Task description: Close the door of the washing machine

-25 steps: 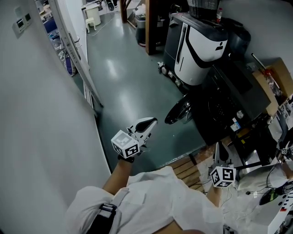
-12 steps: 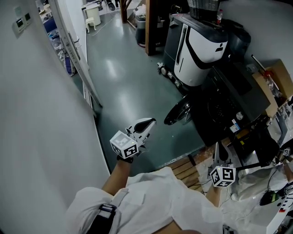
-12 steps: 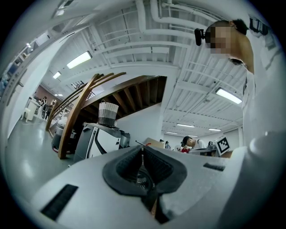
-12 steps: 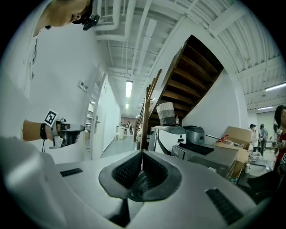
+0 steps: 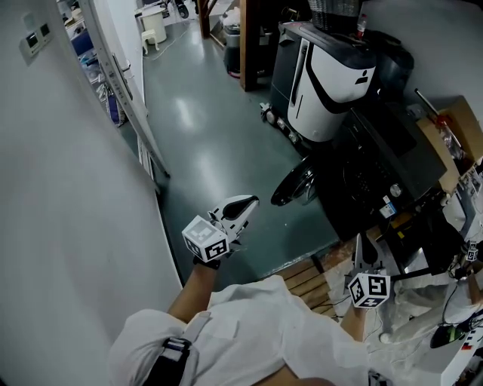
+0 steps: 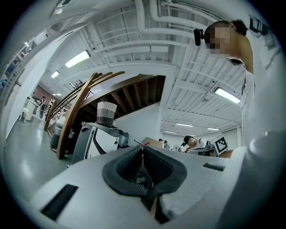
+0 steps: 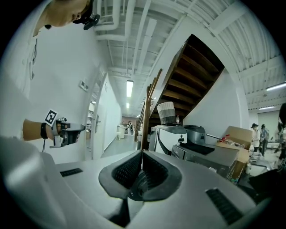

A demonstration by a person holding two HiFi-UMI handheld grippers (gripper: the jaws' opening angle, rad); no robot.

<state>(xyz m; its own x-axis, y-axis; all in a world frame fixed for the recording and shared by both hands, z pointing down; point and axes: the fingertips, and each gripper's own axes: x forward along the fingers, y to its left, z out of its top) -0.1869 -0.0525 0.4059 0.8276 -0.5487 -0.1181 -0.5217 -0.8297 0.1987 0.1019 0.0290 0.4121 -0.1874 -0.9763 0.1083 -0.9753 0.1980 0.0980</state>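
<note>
Change since earlier: nothing to speak of; both claws keep their places and the door hangs at the same angle.
Claws, count: two, the left claw [image 5: 243, 205] and the right claw [image 5: 361, 250], each carrying one marker cube.
Left claw state: jaws pressed together, nothing between them.
Right claw state: jaws likewise together, empty.
Washing machine, count: one, dark [image 5: 373, 170], standing at the right of the head view beside the green floor [image 5: 204, 143].
Door, count: one, round [image 5: 293, 183], swung open from the machine's front and out over the floor.
Door to left claw: ahead of the tip and to its right, apart from it, with bare floor between them.
Door to right claw: farther from the person and off to the left, well apart, no contact.
Other appliances: one white-and-black machine [image 5: 332, 75] just beyond the washing machine, with one basket [image 5: 332, 11] on top.
Near the person: one wooden pallet [image 5: 309, 277] and one cardboard box [image 5: 453, 124].
</note>
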